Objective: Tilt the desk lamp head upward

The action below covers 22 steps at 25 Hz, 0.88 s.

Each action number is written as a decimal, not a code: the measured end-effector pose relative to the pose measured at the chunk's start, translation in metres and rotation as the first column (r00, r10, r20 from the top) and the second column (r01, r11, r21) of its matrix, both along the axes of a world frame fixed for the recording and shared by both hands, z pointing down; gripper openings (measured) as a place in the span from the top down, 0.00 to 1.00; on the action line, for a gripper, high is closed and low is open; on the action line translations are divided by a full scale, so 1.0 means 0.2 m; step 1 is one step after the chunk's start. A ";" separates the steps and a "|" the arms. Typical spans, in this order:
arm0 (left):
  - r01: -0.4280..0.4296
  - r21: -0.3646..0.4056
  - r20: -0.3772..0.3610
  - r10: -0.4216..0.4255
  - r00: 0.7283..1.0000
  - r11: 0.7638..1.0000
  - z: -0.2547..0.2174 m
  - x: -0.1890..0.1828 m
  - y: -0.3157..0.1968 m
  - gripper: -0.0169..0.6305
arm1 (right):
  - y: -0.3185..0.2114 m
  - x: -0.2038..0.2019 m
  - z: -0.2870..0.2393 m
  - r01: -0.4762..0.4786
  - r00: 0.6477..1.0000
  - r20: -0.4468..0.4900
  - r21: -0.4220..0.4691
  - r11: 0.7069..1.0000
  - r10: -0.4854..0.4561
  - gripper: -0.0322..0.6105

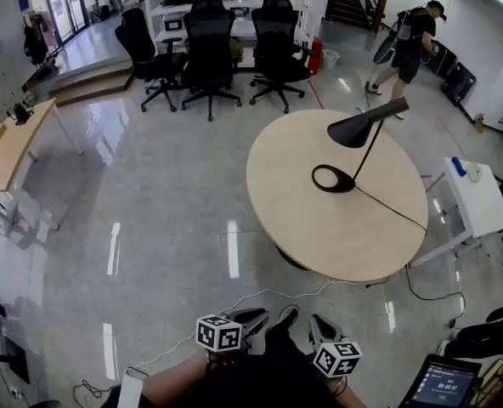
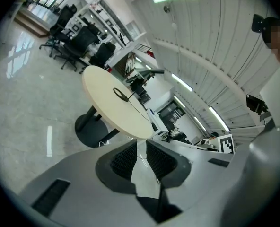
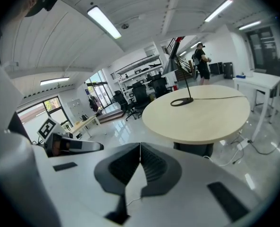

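Standing on the round table [image 1: 319, 236] at the right centre of the head view, the black desk lamp [image 1: 364, 127] is resting on its ring base, its cone head sloping down toward the left and its cord trailing off the table's right edge. The left gripper [image 1: 253, 320] and right gripper [image 1: 319, 326] are hovering at the bottom edge, well apart from the table, each holding its fingers pressed together on nothing.

Round table [image 1: 319, 228] mid-rm, 3 blk office chairs [image 1: 209, 41] behind, person [image 1: 415, 41] at top rt.
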<state>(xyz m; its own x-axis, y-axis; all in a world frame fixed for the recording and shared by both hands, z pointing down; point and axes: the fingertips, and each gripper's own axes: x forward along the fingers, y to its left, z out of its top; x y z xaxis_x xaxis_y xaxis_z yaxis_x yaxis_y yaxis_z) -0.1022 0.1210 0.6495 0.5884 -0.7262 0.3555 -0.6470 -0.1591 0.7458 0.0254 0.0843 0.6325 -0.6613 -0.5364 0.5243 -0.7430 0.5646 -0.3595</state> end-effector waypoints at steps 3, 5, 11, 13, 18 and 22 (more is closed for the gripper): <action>0.033 -0.004 0.019 -0.033 0.999 0.999 0.00 -0.05 -0.08 0.87 | -0.10 -0.05 -0.01 0.031 0.999 0.018 0.008 0.999 -0.031 0.94; 0.061 -0.004 0.029 -0.061 0.998 0.998 0.00 -0.09 -0.15 0.87 | -0.18 -0.08 0.00 0.052 0.998 0.028 0.010 0.999 -0.053 0.94; 0.108 -0.001 0.045 -0.108 0.993 0.994 -0.01 -0.12 -0.45 0.87 | -0.50 -0.09 0.00 0.069 0.996 0.052 0.002 0.998 -0.069 0.94; 0.113 0.002 0.043 -0.113 0.993 0.994 -0.02 -0.10 -0.56 0.87 | -0.60 -0.07 0.00 0.070 0.996 0.057 0.000 0.998 -0.069 0.94; 0.122 0.008 0.031 -0.123 0.992 0.992 -0.06 -0.04 -0.79 0.87 | -0.81 -0.02 -0.01 0.077 0.994 0.075 -0.002 0.997 -0.077 0.94; 0.142 -0.011 0.022 -0.141 0.990 0.990 -0.06 -0.01 -0.95 0.87 | -0.97 0.03 -0.02 0.075 0.994 0.084 0.001 0.997 -0.074 0.94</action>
<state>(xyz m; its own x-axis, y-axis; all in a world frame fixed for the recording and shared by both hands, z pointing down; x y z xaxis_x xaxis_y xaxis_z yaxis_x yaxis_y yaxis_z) -0.1033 -0.0684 0.6383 0.4721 -0.7972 0.3763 -0.6783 -0.0559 0.7326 0.0318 -0.1096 0.6294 -0.7409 -0.4828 0.4669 -0.6662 0.6162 -0.4199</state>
